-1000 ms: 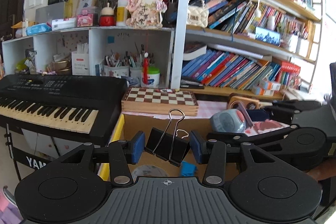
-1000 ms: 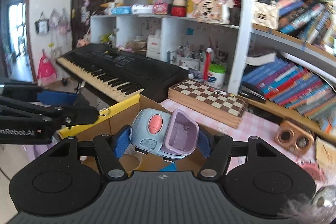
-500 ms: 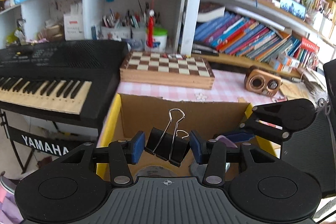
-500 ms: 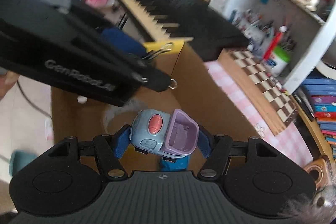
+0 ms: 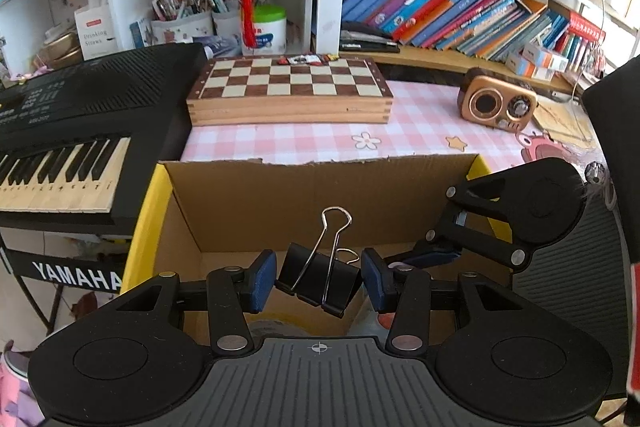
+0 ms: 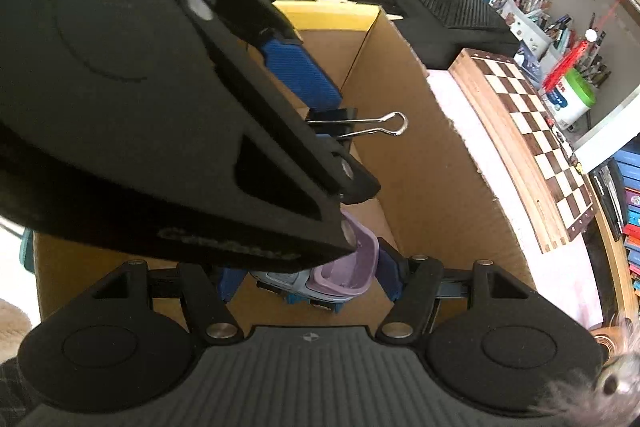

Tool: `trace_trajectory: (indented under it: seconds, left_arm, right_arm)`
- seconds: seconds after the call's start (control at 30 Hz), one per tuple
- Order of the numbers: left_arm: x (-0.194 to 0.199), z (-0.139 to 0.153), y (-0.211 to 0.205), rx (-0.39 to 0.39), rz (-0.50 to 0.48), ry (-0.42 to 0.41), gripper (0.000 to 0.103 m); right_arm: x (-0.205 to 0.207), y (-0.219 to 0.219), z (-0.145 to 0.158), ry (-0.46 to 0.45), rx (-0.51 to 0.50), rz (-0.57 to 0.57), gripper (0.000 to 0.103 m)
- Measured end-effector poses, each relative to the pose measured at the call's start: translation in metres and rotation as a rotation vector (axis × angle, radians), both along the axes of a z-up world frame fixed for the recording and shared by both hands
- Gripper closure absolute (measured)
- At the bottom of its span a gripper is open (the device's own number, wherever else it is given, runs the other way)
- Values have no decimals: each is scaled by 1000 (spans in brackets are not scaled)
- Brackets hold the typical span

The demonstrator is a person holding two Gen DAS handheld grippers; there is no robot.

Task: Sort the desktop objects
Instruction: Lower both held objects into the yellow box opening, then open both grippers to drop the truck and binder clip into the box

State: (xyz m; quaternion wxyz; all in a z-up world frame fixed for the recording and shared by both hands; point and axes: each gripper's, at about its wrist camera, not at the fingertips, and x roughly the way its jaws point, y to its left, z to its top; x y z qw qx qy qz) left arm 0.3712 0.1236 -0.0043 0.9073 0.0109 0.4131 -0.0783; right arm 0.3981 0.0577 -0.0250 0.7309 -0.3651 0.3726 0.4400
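My left gripper (image 5: 319, 281) is shut on a black binder clip (image 5: 320, 277) with silver wire handles, held over the open cardboard box (image 5: 320, 195). The clip (image 6: 352, 125) also shows in the right wrist view. My right gripper (image 6: 308, 283) is shut on a blue-grey and lilac toy (image 6: 340, 267) inside the box (image 6: 420, 163). The left gripper's body (image 6: 140, 87) hangs above it and hides most of the toy. The right gripper's arm (image 5: 500, 223) reaches into the box from the right in the left wrist view.
A black Yamaha keyboard (image 5: 72, 131) stands left of the box. A folded chessboard (image 5: 290, 89) and a small brown radio (image 5: 496, 103) lie on the pink checked tablecloth (image 5: 416, 135) behind it. Shelves with books (image 5: 460, 7) and pen cups (image 5: 180, 23) lie beyond.
Both grippers have moved down over and into the box. The right gripper has carried the toy lower, under the left gripper. The clip stays held.
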Motion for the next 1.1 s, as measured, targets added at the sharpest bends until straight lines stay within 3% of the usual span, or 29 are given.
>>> trace_trajectory:
  seconds: [0.4, 0.9, 0.97, 1.1]
  left_arm:
    - [12, -17, -11, 59, -27, 107, 57]
    - [7, -23, -10, 75, -28, 117, 54]
    - [6, -22, -9, 75, -29, 112, 45]
    - [1, -15, -6, 70, -19, 82, 30]
  right_arm:
    - [-2, 0, -10, 23, -50, 38, 39]
    - [-5, -3, -9, 16, -76, 30, 36]
    - [-4, -5, -6, 7, -68, 21, 27]
    - [-8, -10, 0, -6, -54, 2, 25]
